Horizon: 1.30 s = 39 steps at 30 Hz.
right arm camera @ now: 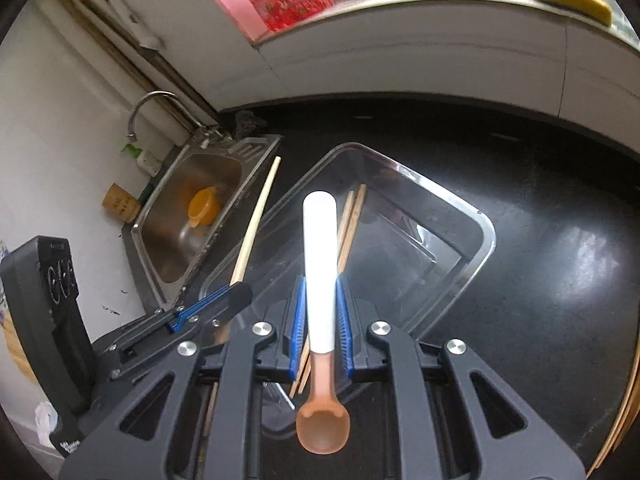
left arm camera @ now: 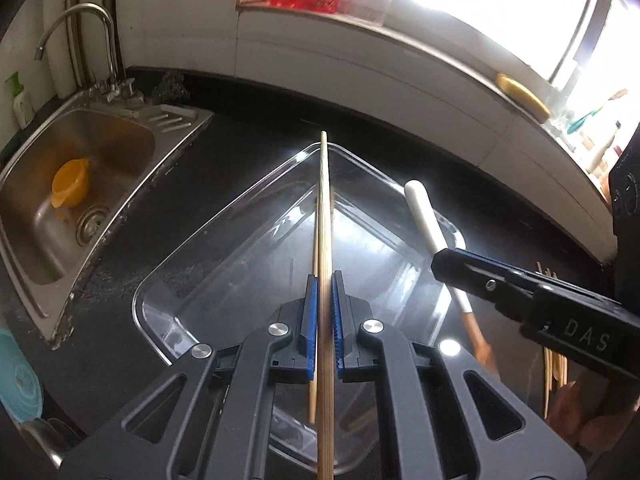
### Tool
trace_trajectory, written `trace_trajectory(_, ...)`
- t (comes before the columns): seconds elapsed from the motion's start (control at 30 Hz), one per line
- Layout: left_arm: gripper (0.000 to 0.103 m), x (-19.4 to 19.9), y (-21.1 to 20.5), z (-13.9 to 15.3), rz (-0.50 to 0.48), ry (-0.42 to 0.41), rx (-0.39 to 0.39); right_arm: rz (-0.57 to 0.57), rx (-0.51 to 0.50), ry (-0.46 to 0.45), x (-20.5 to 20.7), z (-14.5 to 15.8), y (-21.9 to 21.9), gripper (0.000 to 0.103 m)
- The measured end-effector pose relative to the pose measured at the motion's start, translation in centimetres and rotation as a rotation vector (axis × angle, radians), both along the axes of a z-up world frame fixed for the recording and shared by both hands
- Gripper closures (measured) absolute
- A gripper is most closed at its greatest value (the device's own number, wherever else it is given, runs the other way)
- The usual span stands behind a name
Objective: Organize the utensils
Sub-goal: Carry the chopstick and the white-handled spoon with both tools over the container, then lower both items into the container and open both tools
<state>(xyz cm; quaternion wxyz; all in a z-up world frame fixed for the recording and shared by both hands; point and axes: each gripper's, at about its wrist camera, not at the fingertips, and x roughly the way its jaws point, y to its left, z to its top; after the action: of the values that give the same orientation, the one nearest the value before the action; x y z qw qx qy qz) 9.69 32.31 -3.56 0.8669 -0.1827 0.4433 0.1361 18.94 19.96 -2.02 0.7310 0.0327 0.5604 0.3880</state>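
Left hand-held gripper (left arm camera: 325, 316): pinching a chopstick (left arm camera: 325, 216) above the clear tray (left arm camera: 404, 192)
Right hand-held gripper (right arm camera: 320, 316): clamped on a spoon (right arm camera: 319, 248); white handle pointing far
Tray: on the black surface (right arm camera: 540, 208); two chopsticks (right arm camera: 352, 216) inside
Sink (left arm camera: 100, 152): far left

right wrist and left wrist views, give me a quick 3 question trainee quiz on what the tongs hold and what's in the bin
1. What do the right tongs hold?
2. True or false: the clear bin already has chopsticks in it.
3. The left tongs are shut on: A) a fork B) a chopstick C) a sponge

Key
1. A spoon with a white handle, bowl toward the camera.
2. True; a pair lies inside.
3. B
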Motion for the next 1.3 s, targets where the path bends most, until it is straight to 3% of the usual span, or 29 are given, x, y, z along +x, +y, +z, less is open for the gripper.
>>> trace_trajectory(0.23,0.096,2.2,1.1,-2.3,0.001,0.031,-0.018,-0.020,-0.033,0.029,1.4,-2.4,1.2,0.087)
trace_trajectory(0.67,0.096,3.4,1.5,-4.4,-0.016,0.061,-0.027,-0.005,-0.042,0.047,2.8,-3.3,2.5,0.087)
trace_trajectory(0.7,0.096,3.5,1.6,-4.3,-0.012,0.065,-0.023,-0.011,-0.040,0.048,3.0,-3.2,2.4,0.084)
trace_trajectory(0.73,0.090,3.5,1.6,-4.3,-0.006,0.069,-0.018,-0.018,-0.036,0.046,3.2,-2.9,2.3,0.075)
trace_trajectory(0.77,0.068,3.5,1.7,-4.3,0.002,0.081,-0.009,-0.024,-0.029,0.041,3.4,-2.5,2.0,0.037)
trace_trajectory(0.8,0.048,3.3,1.8,-4.1,0.013,0.077,-0.005,-0.053,-0.002,0.007,3.6,-1.6,1.3,0.012)
trace_trajectory(0.83,0.012,3.0,1.9,-3.7,0.029,0.055,0.007,-0.071,0.010,-0.020,3.7,-0.9,0.9,0.012)
trace_trajectory(0.93,0.008,2.1,1.9,-2.5,0.047,0.028,0.069,-0.069,0.039,-0.018,4.0,0.3,0.4,0.012)
trace_trajectory(1.3,0.006,0.4,1.7,-1.5,0.068,0.019,0.063,-0.009,0.031,0.004,2.5,0.6,0.5,0.012)
